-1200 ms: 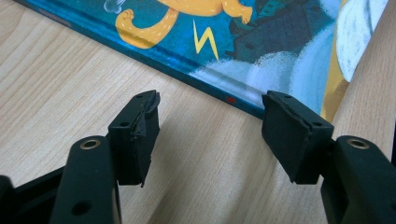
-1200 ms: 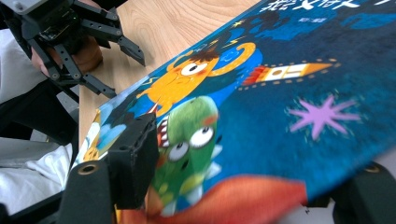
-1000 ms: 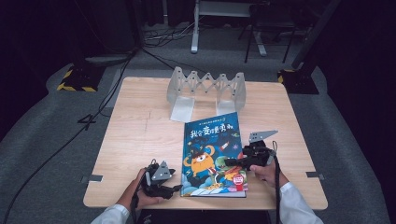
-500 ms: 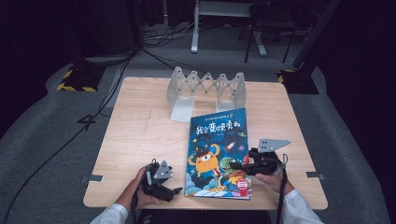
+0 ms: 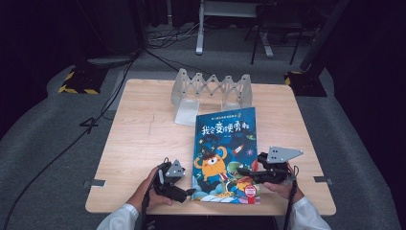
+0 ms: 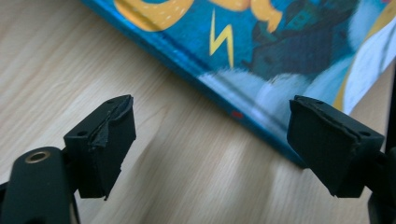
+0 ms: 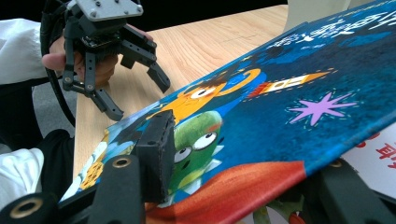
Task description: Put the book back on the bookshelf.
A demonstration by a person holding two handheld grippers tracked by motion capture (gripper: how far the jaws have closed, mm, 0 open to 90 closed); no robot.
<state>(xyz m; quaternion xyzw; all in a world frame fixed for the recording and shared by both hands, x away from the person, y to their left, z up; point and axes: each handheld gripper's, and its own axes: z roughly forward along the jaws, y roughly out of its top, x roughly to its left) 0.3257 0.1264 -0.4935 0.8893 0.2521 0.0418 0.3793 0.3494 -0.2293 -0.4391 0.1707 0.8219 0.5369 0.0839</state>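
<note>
My right gripper [image 7: 243, 186] was clamped on the book's [image 5: 225, 153] front cover, barely lifted off the counter [image 5: 143, 139], while my left gripper [image 6: 210, 144], just opened, stood empty beside its spine; opening remained.

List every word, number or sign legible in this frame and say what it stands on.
"我会变得更勇敢": large title on the book cover, high view; the last characters are blurred, so this reading is uncertain.
Small line above the title: too small to read.
Round red sticker at the cover's near corner: print too small to read.
Red characters on the inner page under the lifted cover, right gripper view: cut off, unreadable.
</note>
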